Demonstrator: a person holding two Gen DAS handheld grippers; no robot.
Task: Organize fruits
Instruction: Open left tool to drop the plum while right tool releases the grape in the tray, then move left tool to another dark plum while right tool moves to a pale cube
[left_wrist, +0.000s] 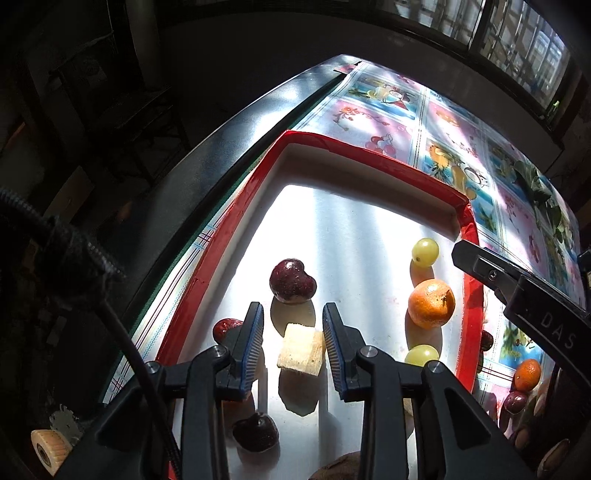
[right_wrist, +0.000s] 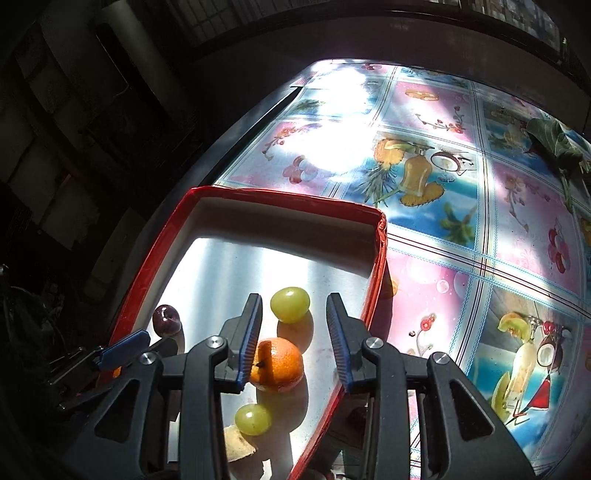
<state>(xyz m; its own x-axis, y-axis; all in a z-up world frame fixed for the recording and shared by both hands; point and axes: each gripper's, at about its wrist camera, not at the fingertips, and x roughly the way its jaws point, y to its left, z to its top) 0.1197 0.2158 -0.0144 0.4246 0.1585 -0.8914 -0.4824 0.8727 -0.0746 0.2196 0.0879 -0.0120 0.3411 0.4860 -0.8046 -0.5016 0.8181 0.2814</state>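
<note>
The desk, covered in a glossy fruit-print cloth, carries a red-rimmed tray with a white floor, evidently the collecting place for the fruit. Inside it lie a mandarin, two dark plums, a pale cut fruit chunk, two green grapes and a red date by the left rim, spaced apart, which I judge deliberate so each can be reached. More fruit waits outside the tray's right rim, including another mandarin. The left gripper hangs over the tray with fingers released, the chunk sitting in the gap between them untouched. The right gripper is likewise spread wide and empty, straddling the mandarin near the tray's right wall.
</note>
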